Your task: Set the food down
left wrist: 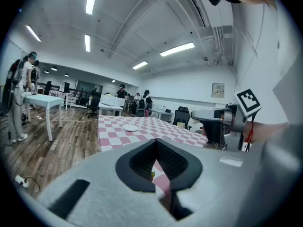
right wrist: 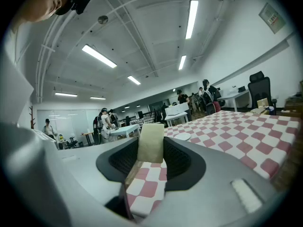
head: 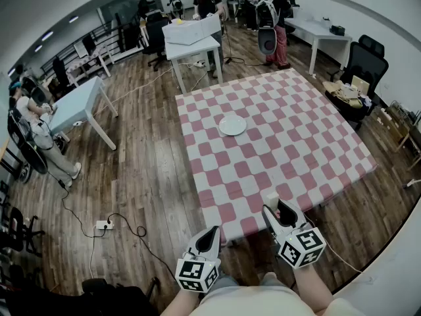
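A pale cream block of food (right wrist: 150,142) stands upright between the jaws of my right gripper (right wrist: 151,151), which is shut on it. In the head view that gripper (head: 273,207) hovers over the near edge of the red-and-white checked table (head: 309,150), with the food (head: 272,198) at its tip. A white plate (head: 232,125) lies near the table's middle, well ahead of both grippers; it also shows as the plate (right wrist: 182,136) beyond the food. My left gripper (head: 211,232) hangs off the table's near left corner, jaws together, nothing seen between them (left wrist: 156,174).
A power strip (head: 104,224) with a cable lies on the wood floor to the left. A light blue table (head: 72,104) stands further left, a white table (head: 191,45) behind the checked one, and a black office chair (head: 362,64) at the right. Several people stand at the far end.
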A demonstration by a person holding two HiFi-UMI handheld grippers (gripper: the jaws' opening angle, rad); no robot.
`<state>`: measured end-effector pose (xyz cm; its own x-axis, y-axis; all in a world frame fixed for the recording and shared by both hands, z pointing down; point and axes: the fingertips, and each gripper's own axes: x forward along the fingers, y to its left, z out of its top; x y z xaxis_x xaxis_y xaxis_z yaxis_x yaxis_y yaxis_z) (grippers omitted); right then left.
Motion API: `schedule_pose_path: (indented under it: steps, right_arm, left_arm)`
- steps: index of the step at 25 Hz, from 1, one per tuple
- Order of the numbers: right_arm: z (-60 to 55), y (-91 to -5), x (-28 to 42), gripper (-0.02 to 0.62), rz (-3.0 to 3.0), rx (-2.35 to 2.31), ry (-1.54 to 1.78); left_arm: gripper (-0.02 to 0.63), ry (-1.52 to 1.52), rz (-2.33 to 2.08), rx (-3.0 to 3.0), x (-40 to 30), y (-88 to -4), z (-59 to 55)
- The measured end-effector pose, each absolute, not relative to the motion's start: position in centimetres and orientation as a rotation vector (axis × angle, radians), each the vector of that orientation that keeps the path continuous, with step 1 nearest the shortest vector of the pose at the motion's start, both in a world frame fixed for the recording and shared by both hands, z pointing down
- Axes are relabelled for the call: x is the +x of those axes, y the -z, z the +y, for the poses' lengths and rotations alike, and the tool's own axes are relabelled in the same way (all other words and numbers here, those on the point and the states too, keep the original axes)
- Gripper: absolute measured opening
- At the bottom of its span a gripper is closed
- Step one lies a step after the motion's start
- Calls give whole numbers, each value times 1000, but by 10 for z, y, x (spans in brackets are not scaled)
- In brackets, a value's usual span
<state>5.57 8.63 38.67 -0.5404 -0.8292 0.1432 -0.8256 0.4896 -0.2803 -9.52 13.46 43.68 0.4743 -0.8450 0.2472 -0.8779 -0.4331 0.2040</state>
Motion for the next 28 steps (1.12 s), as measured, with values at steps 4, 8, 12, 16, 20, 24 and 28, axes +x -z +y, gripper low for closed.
schedule_pose_path:
  steps: [4, 8, 12, 16, 20, 24, 28]
  right_arm:
    - [123, -388, 90, 173, 2800, -1430, 453]
    - [158, -395, 128, 173, 2913, -1369, 421]
    - [170, -395, 142, 173, 2907, -1343, 421]
    - [178, -388, 149, 173, 2906, -1321, 375]
    - [186, -389, 155, 173, 2921, -1297, 365]
    - [190, -391, 161, 173, 2908, -1289, 383]
    - [193, -393, 174, 173, 2905, -1266, 404]
  left_arm:
    - [6, -64, -1564, 2356, -55, -435, 150]
    - [6, 65, -1634, 2250, -11, -438, 173]
    - [6, 26, -1629, 2269, 13, -435, 195]
    - [6, 1, -1654, 2273, 20, -433, 204]
    - [6, -9, -1681, 2272, 25, -427, 209]
    - [6, -26, -1688, 2268, 31, -427, 213]
    - [6, -17, -1697, 2250, 42, -430, 217]
